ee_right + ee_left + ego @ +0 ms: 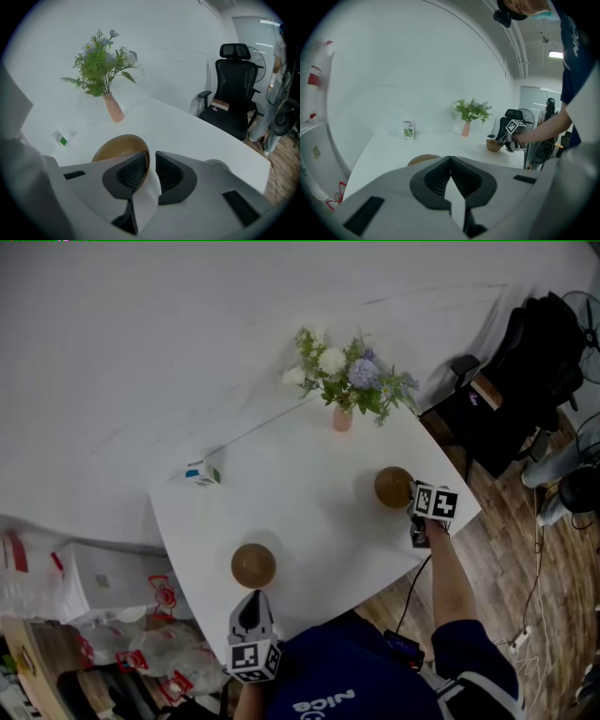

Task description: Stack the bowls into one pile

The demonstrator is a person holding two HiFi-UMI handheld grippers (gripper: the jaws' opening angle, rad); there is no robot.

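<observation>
Two brown bowls stand apart on the white table [309,512]. The near bowl [252,564] [423,159] sits just beyond my left gripper [251,604] [450,158], whose jaws meet at the tips with nothing between them. The far bowl [394,487] [119,146] [493,145] is at the table's right side. My right gripper [412,503] [152,158] straddles its near rim, one jaw inside the bowl and one outside. The rim lies against the left pad, and a slim gap shows before the right pad.
A pink vase of flowers [342,416] [114,108] stands at the table's far edge and a small green-and-white carton [202,472] [408,130] at its far left. A black office chair [232,93] is past the right edge; plastic bags [122,601] lie on the floor at left.
</observation>
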